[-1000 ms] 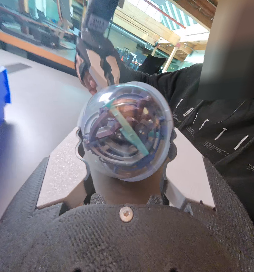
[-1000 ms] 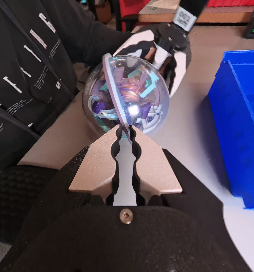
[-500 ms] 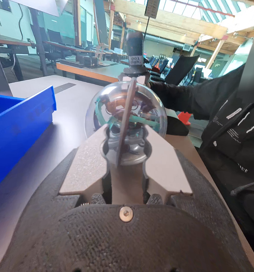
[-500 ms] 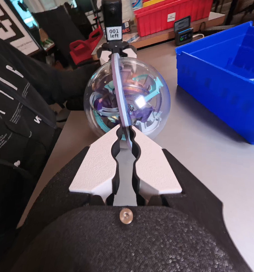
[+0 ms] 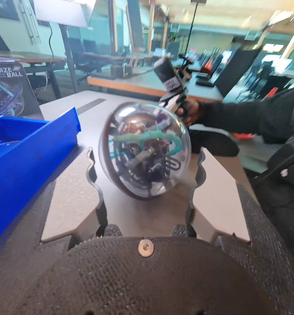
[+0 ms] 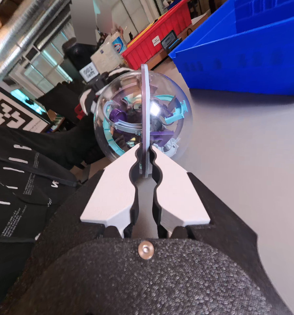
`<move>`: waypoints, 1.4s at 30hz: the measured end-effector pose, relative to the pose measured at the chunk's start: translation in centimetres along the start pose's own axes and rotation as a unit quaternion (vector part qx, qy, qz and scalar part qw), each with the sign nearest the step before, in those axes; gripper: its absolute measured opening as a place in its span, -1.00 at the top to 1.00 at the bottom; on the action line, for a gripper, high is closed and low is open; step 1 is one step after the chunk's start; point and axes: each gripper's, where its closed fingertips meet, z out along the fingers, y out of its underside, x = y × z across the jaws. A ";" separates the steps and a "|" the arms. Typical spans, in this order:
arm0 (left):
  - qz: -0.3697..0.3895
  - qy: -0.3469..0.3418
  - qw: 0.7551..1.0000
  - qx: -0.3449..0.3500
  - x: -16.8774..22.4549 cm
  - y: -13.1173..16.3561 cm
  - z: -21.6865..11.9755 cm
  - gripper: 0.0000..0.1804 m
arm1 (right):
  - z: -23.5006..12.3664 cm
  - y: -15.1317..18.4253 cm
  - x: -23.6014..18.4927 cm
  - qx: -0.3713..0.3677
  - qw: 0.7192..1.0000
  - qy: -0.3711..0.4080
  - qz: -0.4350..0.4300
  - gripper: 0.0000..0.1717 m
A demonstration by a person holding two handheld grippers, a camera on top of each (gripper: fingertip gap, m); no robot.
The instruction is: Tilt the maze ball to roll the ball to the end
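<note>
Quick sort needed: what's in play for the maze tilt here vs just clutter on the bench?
In play:
- maze ball, clear sphere
- its flat rim
- right gripper, clamped on the rim
- left gripper, fingers spread wide, clear of the ball

Clutter:
- blue bin
- maze ball box
- red bin

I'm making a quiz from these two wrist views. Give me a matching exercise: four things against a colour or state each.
Things:
1. left claw
2. right claw
3. storage bin
4. maze ball

Colour or state:
A. blue
B. clear shell with tracks inside
C. wide open, touching nothing
D. shut on the ball's flat rim

Pairs: 1-C, 2-D, 3-A, 4-B
</note>
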 end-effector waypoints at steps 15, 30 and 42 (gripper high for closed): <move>0.064 -0.019 0.985 -0.161 -1.7 3.5 6.3 -0.68 | 0.5 3.5 -0.6 -0.012 0.995 0.052 0.088 0.91; -0.024 0.164 0.956 -0.241 -1.8 2.5 9.3 -0.66 | -1.6 1.6 1.3 -0.146 0.790 0.210 -0.557 0.27; -0.129 0.141 0.974 -0.118 -2.4 0.9 8.5 -0.53 | -1.7 1.6 1.0 -0.085 0.626 0.335 -0.699 0.91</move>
